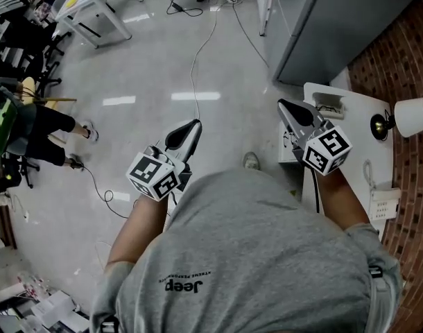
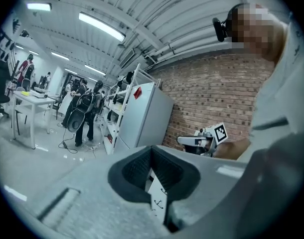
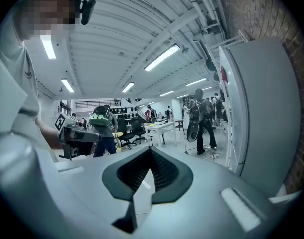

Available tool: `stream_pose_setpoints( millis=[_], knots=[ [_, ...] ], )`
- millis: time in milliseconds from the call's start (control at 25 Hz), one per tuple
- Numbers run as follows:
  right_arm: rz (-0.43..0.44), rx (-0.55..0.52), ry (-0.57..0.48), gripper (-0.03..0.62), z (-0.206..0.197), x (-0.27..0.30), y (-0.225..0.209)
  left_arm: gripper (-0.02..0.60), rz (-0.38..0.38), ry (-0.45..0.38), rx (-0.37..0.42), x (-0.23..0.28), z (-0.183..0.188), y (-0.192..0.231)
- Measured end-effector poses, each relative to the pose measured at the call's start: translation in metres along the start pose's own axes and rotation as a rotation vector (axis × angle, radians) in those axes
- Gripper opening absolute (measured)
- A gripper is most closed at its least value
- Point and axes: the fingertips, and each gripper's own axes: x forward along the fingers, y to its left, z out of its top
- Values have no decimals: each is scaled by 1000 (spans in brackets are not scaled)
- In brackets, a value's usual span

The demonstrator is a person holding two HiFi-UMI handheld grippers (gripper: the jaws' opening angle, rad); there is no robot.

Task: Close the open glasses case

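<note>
I see no glasses case for certain. A small pale boxy item lies at the far end of the white table on the right, too small to identify. My left gripper hangs over the floor at left of centre, shut and empty; in the left gripper view its jaws meet at the tip. My right gripper is held beside the table's left edge, also shut with nothing in it. Each gripper shows in the other's view, level and pointing forward.
A lamp and a white socket box stand on the table by the brick wall. A tall grey cabinet rises beyond the table. Cables run over the glossy floor. A person sits at far left.
</note>
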Motion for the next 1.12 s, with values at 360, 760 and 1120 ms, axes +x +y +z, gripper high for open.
stream_pose_setpoints(
  millis=[360, 760, 1120],
  knots=[
    [55, 20, 7, 9, 8, 13, -104, -3, 24, 25, 26, 114, 32, 5],
    [0, 29, 28, 9, 15, 37, -135, -3, -56, 37, 16, 160, 50, 34],
    [-117, 8, 13, 9, 38, 97, -127, -3, -177, 46, 52, 158, 74, 99]
  ],
)
